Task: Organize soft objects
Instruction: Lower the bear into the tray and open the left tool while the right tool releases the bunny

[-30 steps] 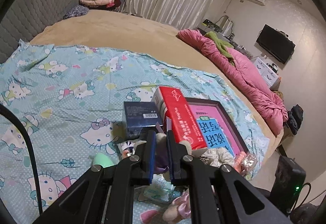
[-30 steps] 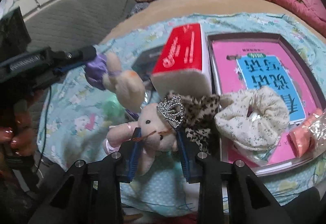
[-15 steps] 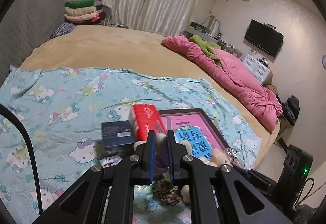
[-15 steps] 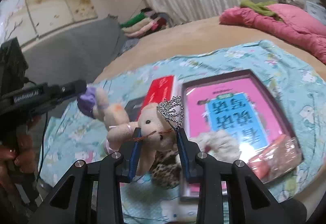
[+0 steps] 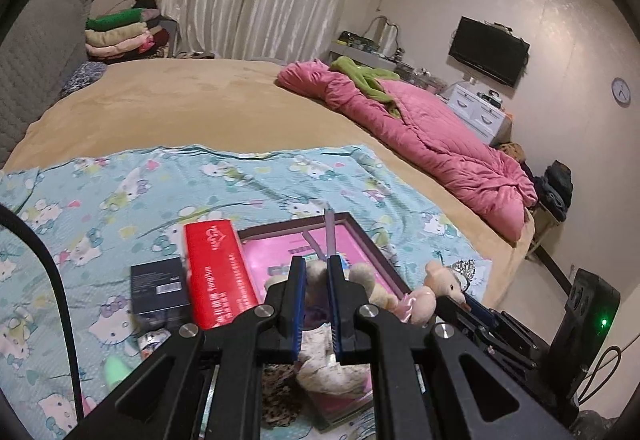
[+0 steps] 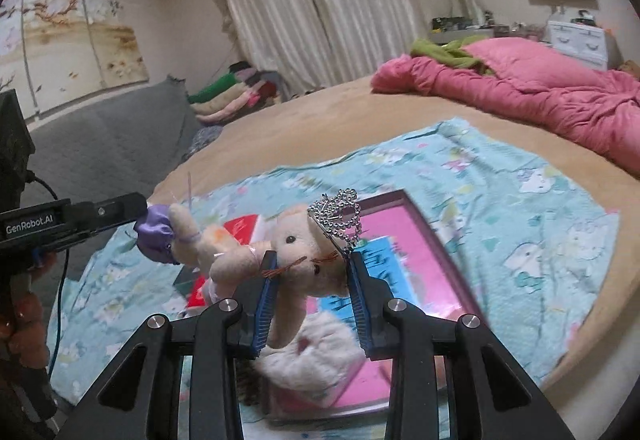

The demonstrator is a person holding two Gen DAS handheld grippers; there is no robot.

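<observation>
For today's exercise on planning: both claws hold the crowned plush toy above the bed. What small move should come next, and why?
Probably carry the plush toy sideways to bare blanket and lower it. The right claw grips its head and the left claw its other end, so it hangs in the air right above the pink framed board, where a scrunchie already lies.
</observation>
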